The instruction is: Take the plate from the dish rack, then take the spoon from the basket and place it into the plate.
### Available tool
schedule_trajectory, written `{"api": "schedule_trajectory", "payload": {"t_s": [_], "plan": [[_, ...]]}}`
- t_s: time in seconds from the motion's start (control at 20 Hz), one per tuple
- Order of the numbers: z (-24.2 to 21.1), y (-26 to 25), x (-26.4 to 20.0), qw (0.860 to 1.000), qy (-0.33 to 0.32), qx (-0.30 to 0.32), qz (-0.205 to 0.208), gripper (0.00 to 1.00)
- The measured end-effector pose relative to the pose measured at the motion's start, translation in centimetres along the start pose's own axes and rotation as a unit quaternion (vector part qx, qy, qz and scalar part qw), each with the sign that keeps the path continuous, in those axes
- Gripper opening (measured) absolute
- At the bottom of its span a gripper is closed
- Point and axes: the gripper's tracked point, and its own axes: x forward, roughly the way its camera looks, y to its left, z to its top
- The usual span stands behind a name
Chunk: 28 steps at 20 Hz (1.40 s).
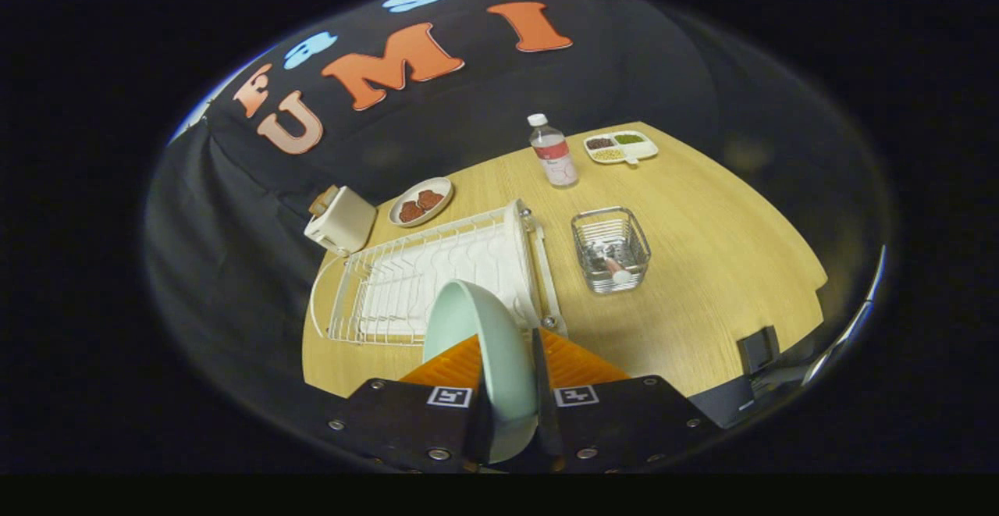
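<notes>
A pale green plate [480, 344] stands on edge between the fingers of my gripper [509, 360], which is shut on its rim and holds it high above the table. Beyond and below the plate lies the white wire dish rack [406, 282] on its white tray, with no dishes in it. To the right of the rack stands a small wire basket [610, 250] holding the spoon [613, 265], whose pale handle leans toward its near side.
On the wooden table [702, 266], a white toaster [340, 221] and a small plate of red-brown food [421, 201] sit behind the rack. A clear bottle [552, 152] and a divided snack tray [620, 147] stand at the far side. A dark box [759, 349] sits at the near right edge.
</notes>
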Motion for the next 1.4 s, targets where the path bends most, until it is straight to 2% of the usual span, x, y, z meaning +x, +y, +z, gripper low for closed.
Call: {"api": "schedule_trajectory", "payload": {"t_s": [0.55, 0.8, 1.1, 1.25, 1.4], "plan": [[-7.1, -1.7, 4.2, 0.995, 0.042, 0.048, 0.076, 0.24], [-10.1, -2.4, 6.7, 0.991, 0.063, 0.077, 0.087, 0.24], [-11.4, -2.5, 9.5, 0.982, 0.081, 0.133, 0.103, 0.24], [-11.1, -2.6, 10.3, 0.983, 0.079, 0.134, 0.099, 0.25], [-11.4, -2.9, 10.7, 0.985, 0.092, 0.115, 0.085, 0.32]]}}
